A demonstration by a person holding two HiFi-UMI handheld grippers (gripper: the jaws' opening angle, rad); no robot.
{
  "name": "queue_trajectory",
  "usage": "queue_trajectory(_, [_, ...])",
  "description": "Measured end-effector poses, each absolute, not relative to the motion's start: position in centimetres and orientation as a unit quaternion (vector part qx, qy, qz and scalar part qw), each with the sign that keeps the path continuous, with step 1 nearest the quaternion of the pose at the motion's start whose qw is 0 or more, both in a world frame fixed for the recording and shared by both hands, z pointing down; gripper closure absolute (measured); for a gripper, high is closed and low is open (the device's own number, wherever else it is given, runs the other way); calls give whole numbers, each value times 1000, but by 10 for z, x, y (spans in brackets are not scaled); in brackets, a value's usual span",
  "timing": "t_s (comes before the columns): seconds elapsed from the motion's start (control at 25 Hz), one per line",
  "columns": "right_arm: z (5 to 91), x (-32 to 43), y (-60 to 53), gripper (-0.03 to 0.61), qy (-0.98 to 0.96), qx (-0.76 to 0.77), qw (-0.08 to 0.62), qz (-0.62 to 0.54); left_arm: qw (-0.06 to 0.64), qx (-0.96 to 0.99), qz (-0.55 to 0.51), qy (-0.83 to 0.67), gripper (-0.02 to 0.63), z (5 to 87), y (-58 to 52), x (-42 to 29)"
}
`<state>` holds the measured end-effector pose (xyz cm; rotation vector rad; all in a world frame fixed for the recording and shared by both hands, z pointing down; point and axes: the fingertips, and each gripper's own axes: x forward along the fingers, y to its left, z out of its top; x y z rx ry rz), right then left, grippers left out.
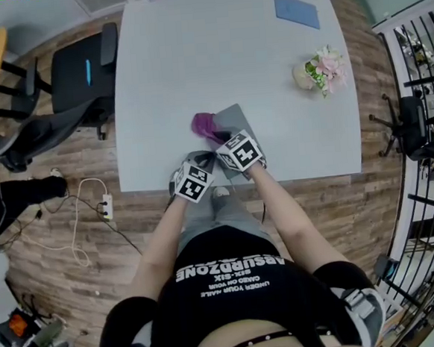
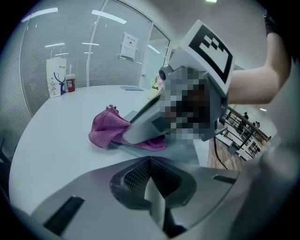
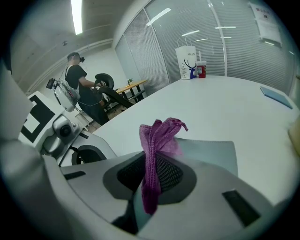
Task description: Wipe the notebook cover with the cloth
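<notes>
At the near edge of the white table [image 1: 231, 63], just ahead of us, we have the grey notebook [image 1: 239, 119] lying flat, with the purple cloth [image 1: 204, 123] bunched on its left part. Our right gripper [image 1: 220, 140] is clenched on the cloth: in the right gripper view a fold of it is pinched between the two jaws and rises above them, with the notebook cover just beyond. Our left gripper [image 1: 204, 162] sits just beside the right one, nearer the table edge, its jaws pressed together with nothing between them; its own view looks across at the right gripper, the cloth and the notebook beneath. Farther along the table we see a flat blue pad [image 1: 296, 11] near the far right corner and a small pot of pink flowers [image 1: 320, 71] towards the right edge, both well apart from the notebook. A black office chair [image 1: 82, 75] stands on the wooden floor [image 1: 78, 217] to our left
</notes>
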<state>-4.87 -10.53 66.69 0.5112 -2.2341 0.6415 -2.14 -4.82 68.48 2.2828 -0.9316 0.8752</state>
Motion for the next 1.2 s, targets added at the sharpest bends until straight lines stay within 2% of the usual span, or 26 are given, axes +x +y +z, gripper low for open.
queue_trajectory(0.6, [665,-35,-76,509,-869,203,367,264,266,844,324,-335,600,685,-24,-13])
queue_trajectory(1.2, [663,-22,-91,509,-868,225,355,263,263,848,326,-324,600,682,-30,-6])
